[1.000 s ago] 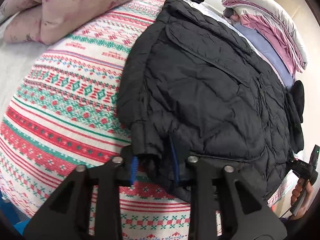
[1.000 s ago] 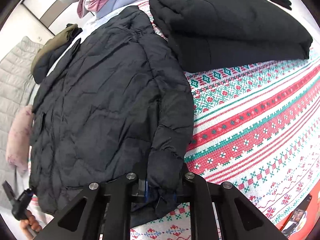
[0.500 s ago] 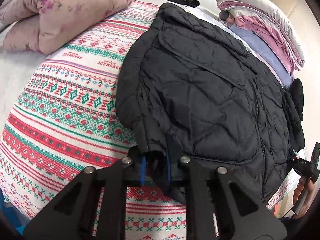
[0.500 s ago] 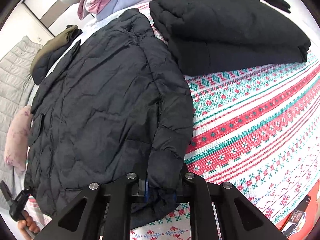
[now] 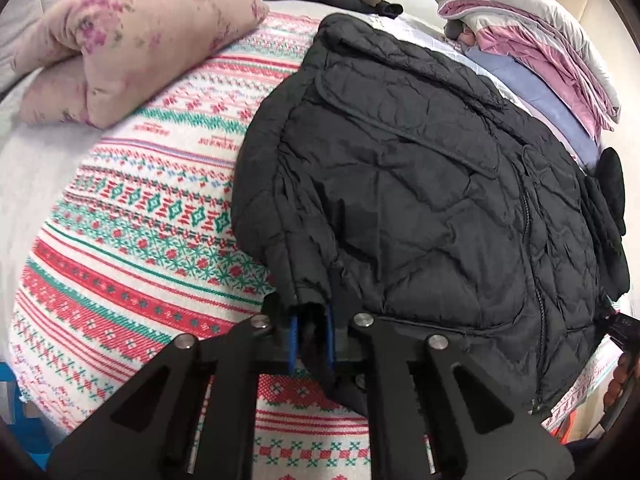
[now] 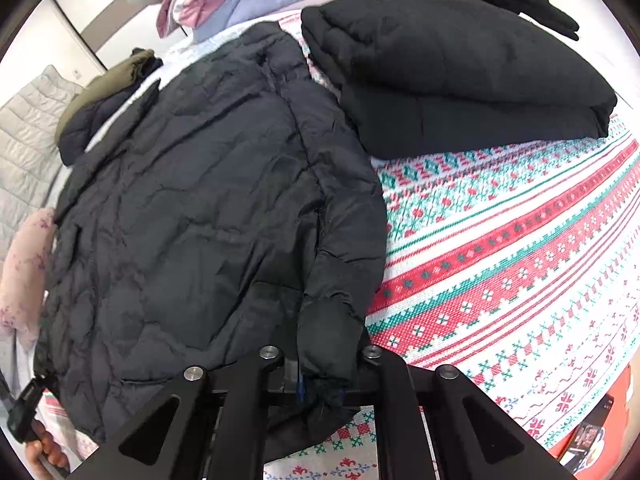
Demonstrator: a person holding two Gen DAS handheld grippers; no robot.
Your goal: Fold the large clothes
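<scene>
The black quilted jacket (image 5: 420,200) lies spread flat on the patterned bedspread (image 5: 132,248), its hem toward the near edge of the bed and its collar toward the far edge, where folded bedding (image 5: 532,44) is stacked. The left gripper (image 5: 311,340) is clamped on the cuff of one sleeve, and the right gripper (image 6: 320,390) is clamped on the cuff of the other (image 6: 326,344).

Both grips sit right at the cuff ends, so the slick shell could slide out of the jaws if the sleeves are pulled hard across the body. The puffy filling may also spring a folded sleeve back open. On the right side, a folded black garment (image 6: 452,76) lies just beside the jacket's shoulder, so a wide swing of that sleeve could drag across it. On the left, the pink pillow (image 5: 132,48) is well apart and little risk.
</scene>
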